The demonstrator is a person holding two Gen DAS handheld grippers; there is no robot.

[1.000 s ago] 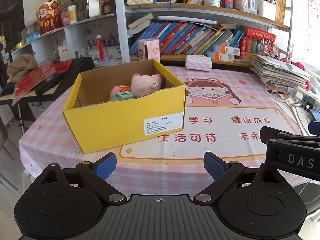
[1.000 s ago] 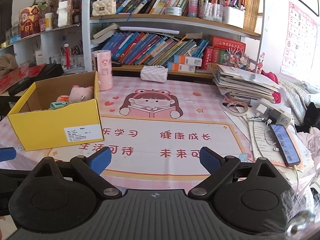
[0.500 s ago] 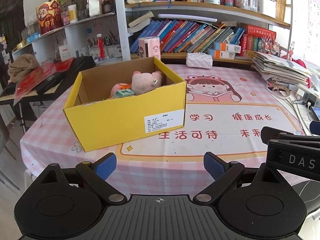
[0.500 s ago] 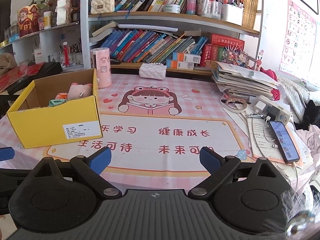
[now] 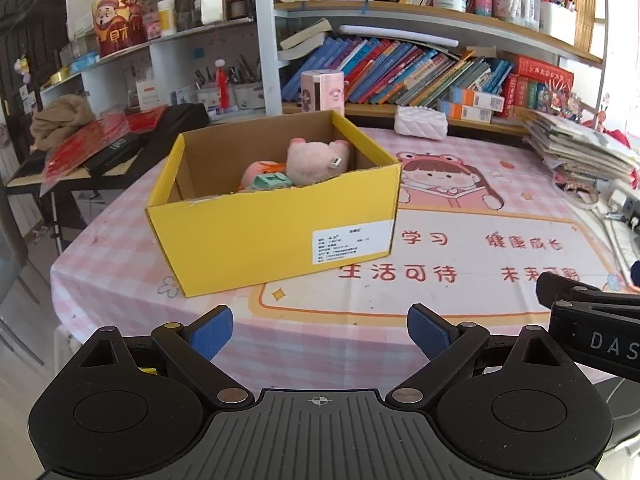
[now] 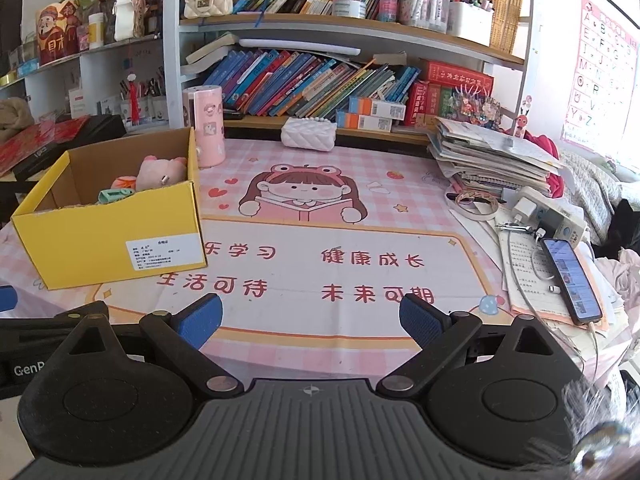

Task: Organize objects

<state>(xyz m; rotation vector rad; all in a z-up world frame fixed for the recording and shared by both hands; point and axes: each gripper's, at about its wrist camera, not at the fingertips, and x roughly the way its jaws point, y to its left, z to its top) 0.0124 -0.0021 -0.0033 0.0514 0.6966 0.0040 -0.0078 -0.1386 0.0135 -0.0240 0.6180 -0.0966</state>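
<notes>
A yellow cardboard box stands on the left of the pink table; it also shows in the right wrist view. Inside lie a pink plush pig, an orange-pink toy and a small green toy. My left gripper is open and empty, held off the table's near edge, in front of the box. My right gripper is open and empty, over the near edge to the right of the box.
A pink cylinder stands behind the box and a white quilted pouch lies at the back. A paper stack, tape roll, chargers and a phone crowd the right side. Bookshelves rise behind.
Both grippers have drawn back from the table a little, so the box looks farther away. Nothing on the table has moved.
</notes>
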